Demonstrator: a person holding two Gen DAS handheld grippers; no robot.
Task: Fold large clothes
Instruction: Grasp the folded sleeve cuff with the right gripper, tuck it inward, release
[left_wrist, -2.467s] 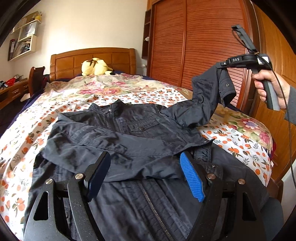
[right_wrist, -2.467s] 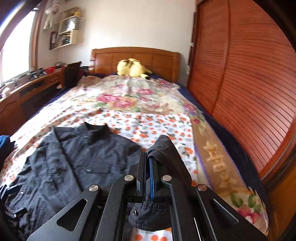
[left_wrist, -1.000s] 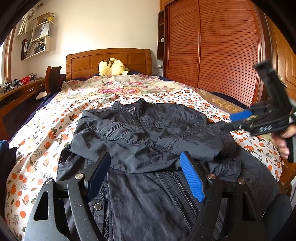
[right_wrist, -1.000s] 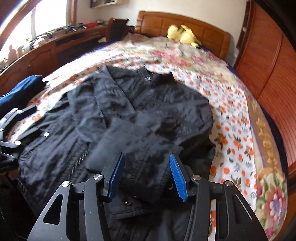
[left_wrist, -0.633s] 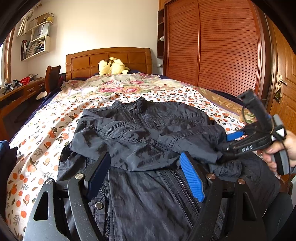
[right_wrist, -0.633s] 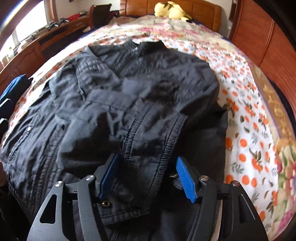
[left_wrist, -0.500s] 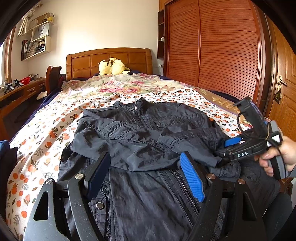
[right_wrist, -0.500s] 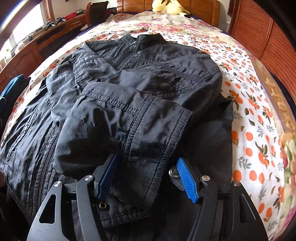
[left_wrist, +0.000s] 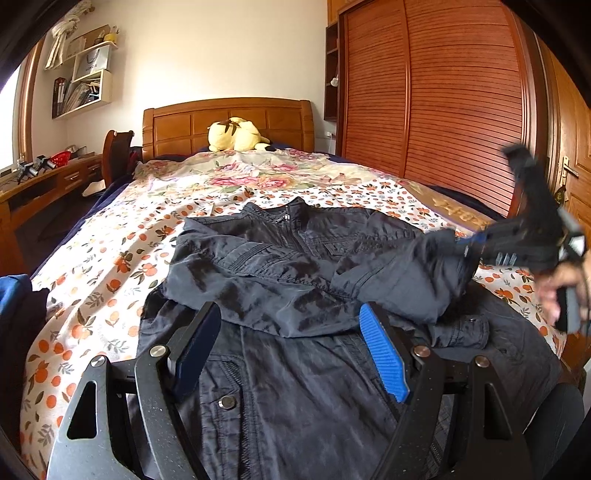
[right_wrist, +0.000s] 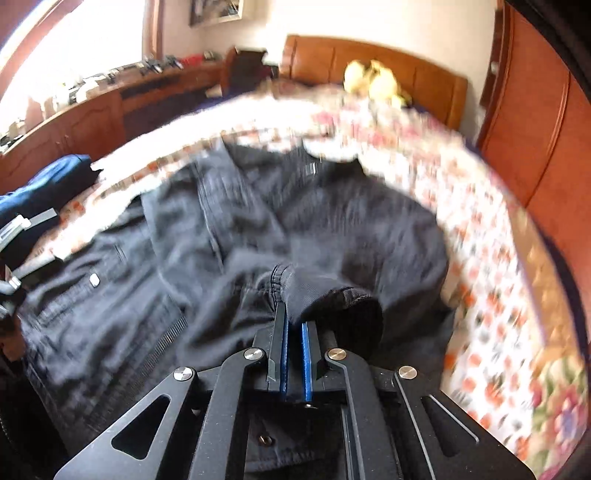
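Bed (left_wrist: 92, 236) with wooden headboard (left_wrist: 225, 122), covered by floral sheet (left_wrist: 122, 258): orange-flower print over near part, larger pink blooms toward headboard. Dark jacket (left_wrist: 295, 273) lies flat on sheet, collar toward headboard, zipper front up, both sleeves across chest. Yellow plush toy (left_wrist: 236, 138) rests on bed at headboard. Blue fabric bundle (left_wrist: 14, 295) at bed's near left edge; whether on bed or beside it, cannot tell.
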